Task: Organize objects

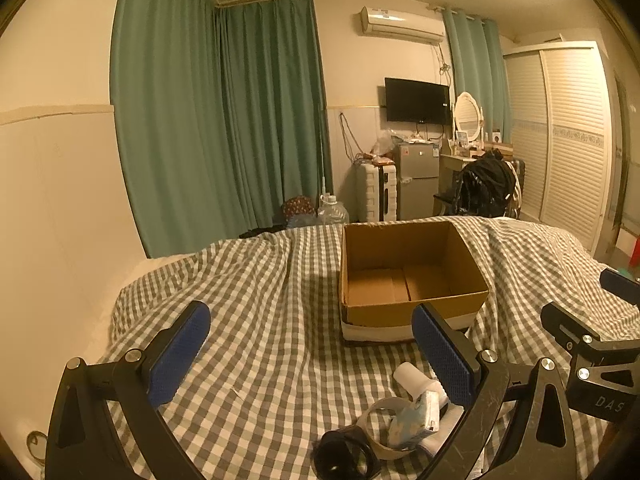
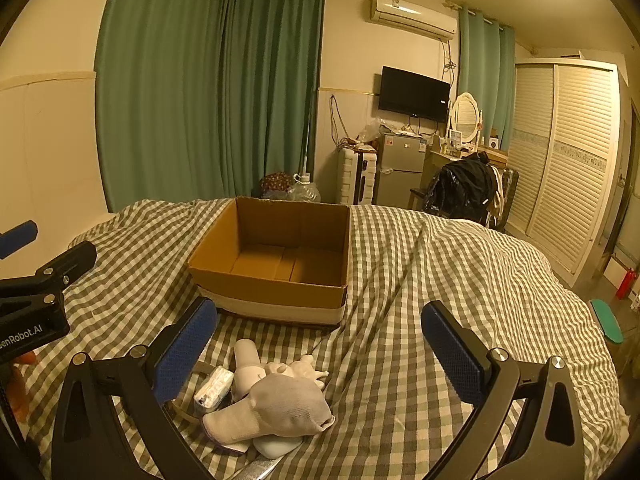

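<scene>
An open, empty cardboard box [image 1: 412,272] [image 2: 276,256] stands on the checked bedspread. In front of it lies a small pile: a white bottle [image 1: 416,380] [image 2: 246,364], a tissue pack [image 1: 416,418] [image 2: 214,388], a tape roll [image 1: 380,420], a black object [image 1: 340,456], a white glove [image 2: 276,408] and a white figure [image 2: 300,370]. My left gripper [image 1: 310,354] is open and empty above the bed, left of the pile. My right gripper [image 2: 320,350] is open and empty, with the pile by its left finger.
The checked bedspread [image 1: 260,300] [image 2: 460,280] covers the bed, with folds around the box. Beyond it are green curtains [image 1: 224,120], a suitcase [image 1: 378,192], a small fridge [image 1: 418,180], a chair with dark clothes [image 1: 484,188] and a wardrobe [image 1: 568,140].
</scene>
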The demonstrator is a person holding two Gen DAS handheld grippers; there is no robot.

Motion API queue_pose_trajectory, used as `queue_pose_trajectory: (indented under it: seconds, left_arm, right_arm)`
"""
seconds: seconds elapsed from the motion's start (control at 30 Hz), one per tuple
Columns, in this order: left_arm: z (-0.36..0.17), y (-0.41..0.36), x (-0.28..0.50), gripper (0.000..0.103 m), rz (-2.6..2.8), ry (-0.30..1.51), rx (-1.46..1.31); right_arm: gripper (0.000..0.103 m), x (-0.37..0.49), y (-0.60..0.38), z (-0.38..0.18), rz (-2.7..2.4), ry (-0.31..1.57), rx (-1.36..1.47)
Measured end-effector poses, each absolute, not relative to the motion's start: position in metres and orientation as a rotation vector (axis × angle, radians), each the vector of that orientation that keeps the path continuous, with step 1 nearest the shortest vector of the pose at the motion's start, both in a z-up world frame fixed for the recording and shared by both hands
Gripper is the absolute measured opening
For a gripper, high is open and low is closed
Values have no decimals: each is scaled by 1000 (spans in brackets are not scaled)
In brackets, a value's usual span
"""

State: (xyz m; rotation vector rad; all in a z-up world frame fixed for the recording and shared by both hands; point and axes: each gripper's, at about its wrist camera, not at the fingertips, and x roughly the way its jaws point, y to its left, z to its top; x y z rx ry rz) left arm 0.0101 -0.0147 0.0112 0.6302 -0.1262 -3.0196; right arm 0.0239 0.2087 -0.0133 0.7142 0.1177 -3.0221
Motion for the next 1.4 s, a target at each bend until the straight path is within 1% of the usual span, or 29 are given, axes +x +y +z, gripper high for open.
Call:
queue_pose_trajectory:
  seconds: [0.23, 0.43, 0.6, 0.77, 0.93, 1.03, 1.1, 1.23, 1.3, 1.33, 1.37, 1.4]
  left_arm:
    - [24, -22, 19, 103, -3039, -77, 624]
    - [23, -22, 21, 103, -3017, -107, 615]
    - [6, -20, 13, 103, -3014, -113, 701]
    - [-29, -12, 0, 103, -2995, -155, 856]
    - [-72, -6, -14, 101, -2942, -221, 1073]
    - [-96, -1, -18, 97, -2910, -259, 1198]
    - [-109, -1, -18, 97, -2898, -249, 1274]
    - [-124, 0, -23, 97, -2884, -229, 1386]
    - [-130, 2, -25, 97, -2882, -227, 1423]
    - [-133, 3, -25, 96, -2880, -230, 1442]
    - [-135, 4, -25, 91, -2877, -235, 1455]
    - [-138, 6, -26, 86, -2870, -245, 1465]
  right_arm:
    - [103, 34, 202, -2, -3017, 155, 680]
    - [103, 37, 203, 4, -2997, 159, 679]
    - [103, 30, 204, -4, -2971, 155, 730]
    - [102, 15, 206, -23, -2937, 147, 836]
    - [97, -3, 208, -53, -2890, 160, 994]
    - [93, -15, 209, -76, -2845, 152, 1103]
    - [89, -20, 211, -87, -2820, 138, 1167]
    - [85, -31, 215, -106, -2754, 76, 1262]
    - [80, -34, 213, -113, -2718, 56, 1291]
    - [79, -35, 212, -115, -2702, 56, 1303]
    - [75, -36, 210, -119, -2679, 58, 1324]
    - [68, -37, 207, -123, -2664, 65, 1340]
